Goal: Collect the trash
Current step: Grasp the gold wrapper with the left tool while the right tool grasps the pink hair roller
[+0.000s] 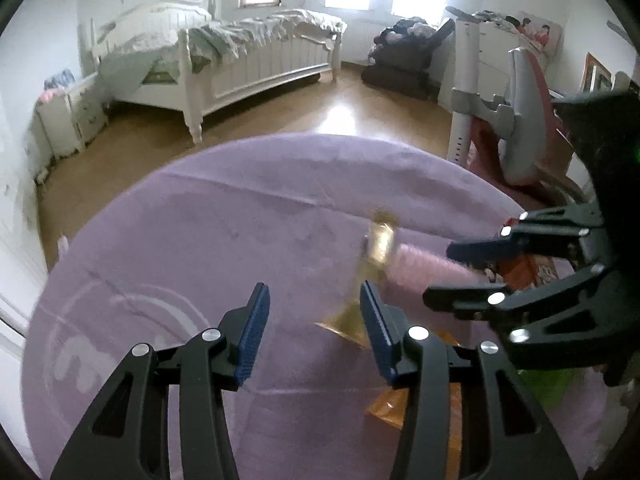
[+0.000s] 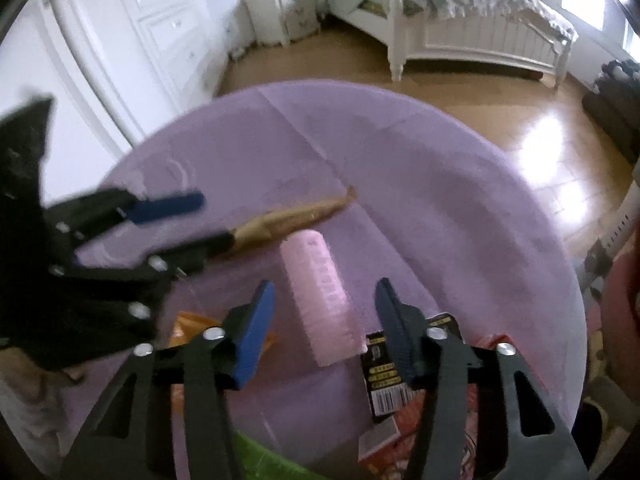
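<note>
A round table covered in a lilac cloth (image 2: 460, 184) fills both wrist views, with a bedroom beyond it. 2 handheld grippers hang over the near part of the table, close beside each other.

The left gripper (image 1: 314, 334) has its jaws spread, holding nothing. A gold wrapper (image 1: 378, 240), twisted and crumpled, lies near the middle of the table; in the left view its near end sits just beside the right-hand blue pad, not between the 2 pads. In the right view it appears to touch the tip of that jaw, though motion blur makes contact uncertain.

The right gripper (image 2: 326, 332) is also spread and empty. A pink ridged tube (image 2: 320, 300) lies lengthwise between its jaws, apparently untouched.

An orange wrapper (image 1: 390, 404), a green piece (image 2: 264, 460) and a black and red printed packet (image 2: 384, 396) lie along the near edge.

To do this step well, the left gripper likely needs to shift towards the gold wrapper so its thin body sits centred between the pads, then drop low before closing. Light foil may slide or spring away if nudged.
</note>
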The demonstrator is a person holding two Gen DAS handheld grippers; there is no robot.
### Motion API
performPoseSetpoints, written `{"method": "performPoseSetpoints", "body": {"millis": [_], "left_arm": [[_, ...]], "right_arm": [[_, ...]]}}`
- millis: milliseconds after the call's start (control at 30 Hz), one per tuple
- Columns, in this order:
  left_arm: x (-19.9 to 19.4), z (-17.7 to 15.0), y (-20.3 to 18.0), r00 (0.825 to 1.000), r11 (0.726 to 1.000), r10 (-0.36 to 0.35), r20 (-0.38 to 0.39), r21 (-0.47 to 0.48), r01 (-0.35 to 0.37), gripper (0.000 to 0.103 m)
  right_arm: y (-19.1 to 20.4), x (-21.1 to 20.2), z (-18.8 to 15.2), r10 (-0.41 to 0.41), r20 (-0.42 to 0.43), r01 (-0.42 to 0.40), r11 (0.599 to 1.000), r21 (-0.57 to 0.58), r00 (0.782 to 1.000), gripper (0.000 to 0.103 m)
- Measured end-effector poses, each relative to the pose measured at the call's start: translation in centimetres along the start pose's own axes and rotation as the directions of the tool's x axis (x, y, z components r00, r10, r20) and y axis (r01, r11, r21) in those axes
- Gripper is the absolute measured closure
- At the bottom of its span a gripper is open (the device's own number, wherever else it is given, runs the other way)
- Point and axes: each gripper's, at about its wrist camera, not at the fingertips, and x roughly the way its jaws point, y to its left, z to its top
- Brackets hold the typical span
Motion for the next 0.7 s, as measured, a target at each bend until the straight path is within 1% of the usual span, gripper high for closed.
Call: {"method": "performPoseSetpoints", "body": {"millis": [33, 100, 233, 367, 433, 500, 533, 567, 633, 667, 700], "left_arm": [[0.1, 0.1, 0.0, 1.0, 1.0, 0.004, 0.002, 0.009, -0.004, 0.043], [0.6, 0.5, -0.4, 1.0, 0.999, -0.001, -0.009, 0.039, 0.002, 0.043], [2.0, 0.8, -1.8, 0.997, 0.992, -0.052, -0.064, 0.108, 0.059, 0.043], [1.8, 0.5, -3.0, 0.991, 0.987, -0.115, -0.069, 0.104, 0.122, 0.043], [1.9, 0.5, -3.5, 0.988, 0.986, -0.135, -0.07, 0.088, 0.141, 0.04], [2.5, 0.6, -3.8, 0.987, 0.986, -0.139, -0.084, 0.079, 0.146, 0.041], [3.0, 0.6, -3.9, 0.984, 0.986, -0.146, -0.099, 0.067, 0.153, 0.046], [3.1, 0.6, -3.9, 0.987, 0.988, -0.135, -0.092, 0.059, 0.141, 0.052], [3.4, 0.9, -3.7, 0.991, 0.995, -0.093, -0.092, 0.039, 0.097, 0.088], [3.4, 1.1, -3.3, 0.991, 0.996, -0.086, -0.1, 0.004, 0.087, 0.091], [3.3, 1.2, -2.4, 0.989, 0.992, -0.111, -0.102, -0.07, 0.104, 0.091]], "right_arm": [[0.1, 0.5, -0.3, -0.003, -0.01, 0.003, 1.0, -0.005, 1.0, 0.064], [0.3, 0.5, -0.6, -0.009, -0.001, 0.009, 1.0, -0.003, 1.0, 0.071], [-0.4, -0.4, -1.1, 0.01, 0.03, -0.012, 0.998, 0.055, 0.999, 0.073], [-2.1, -3.7, -2.7, 0.004, 0.129, -0.023, 0.989, 0.144, 0.992, 0.073], [-2.8, -6.0, -3.9, 0.017, 0.204, -0.057, 0.98, 0.191, 0.979, 0.073], [-3.4, -7.7, -4.6, 0.029, 0.251, -0.089, 0.97, 0.228, 0.968, 0.073], [-3.6, -8.7, -5.5, 0.034, 0.278, -0.106, 0.963, 0.246, 0.96, 0.073], [-3.8, -9.4, -6.1, 0.04, 0.293, -0.119, 0.96, 0.254, 0.955, 0.073], [-3.9, -10.6, -7.5, 0.046, 0.308, -0.133, 0.954, 0.267, 0.95, 0.073], [-3.9, -11.1, -8.1, 0.05, 0.313, -0.139, 0.953, 0.269, 0.948, 0.073], [-4.1, -11.5, -8.5, 0.051, 0.317, -0.142, 0.952, 0.27, 0.947, 0.073]]}}
